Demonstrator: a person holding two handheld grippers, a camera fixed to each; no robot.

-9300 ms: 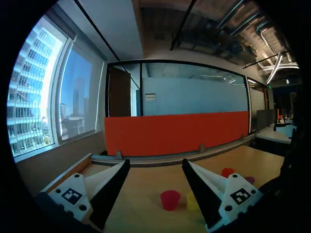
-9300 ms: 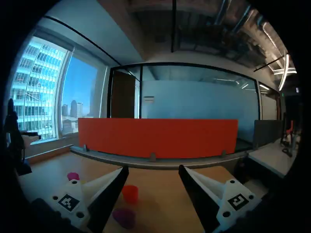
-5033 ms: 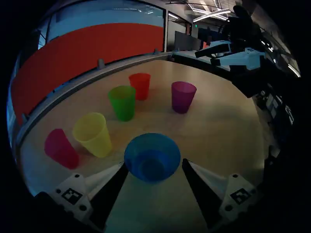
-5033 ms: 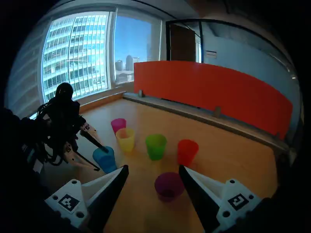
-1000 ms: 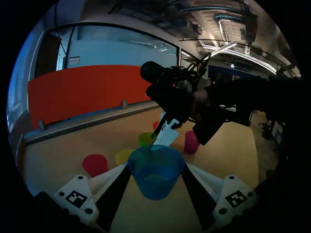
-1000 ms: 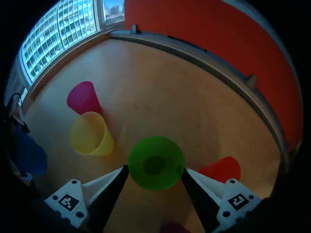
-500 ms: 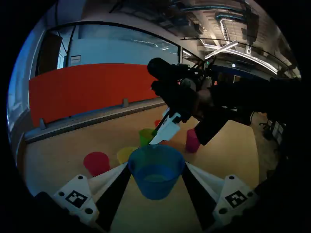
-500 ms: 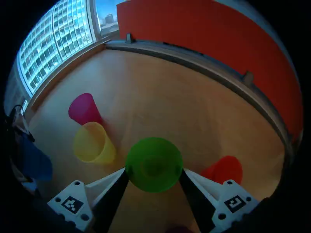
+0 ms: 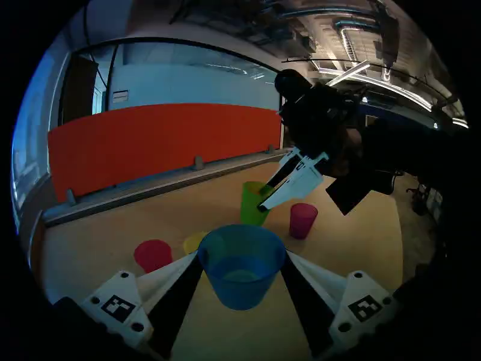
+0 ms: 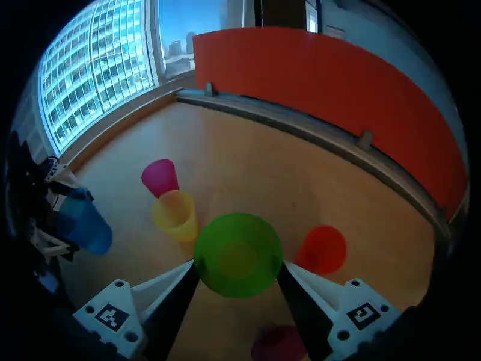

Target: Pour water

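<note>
My left gripper (image 9: 240, 256) is shut on a blue cup (image 9: 242, 274) with a little water in it, held upright above the wooden table (image 9: 355, 240). My right gripper (image 10: 237, 263) is shut on an empty green cup (image 10: 238, 254), raised off the table (image 10: 270, 150). In the left gripper view the right gripper (image 9: 272, 197) holds the green cup (image 9: 254, 203) ahead of the blue one. In the right gripper view the blue cup (image 10: 84, 222) sits at far left in the left gripper (image 10: 57, 207).
On the table stand a yellow cup (image 10: 174, 215), a pink cup (image 10: 160, 176), an orange-red cup (image 10: 322, 248) and a purple cup (image 10: 278, 344). An orange partition (image 10: 337, 78) lines the table's far edge, with windows (image 10: 96, 66) along the side.
My right gripper closed on the green cup and lifted it off the table, moving right and up in the left gripper view. The blue cup has stayed held and steady.
</note>
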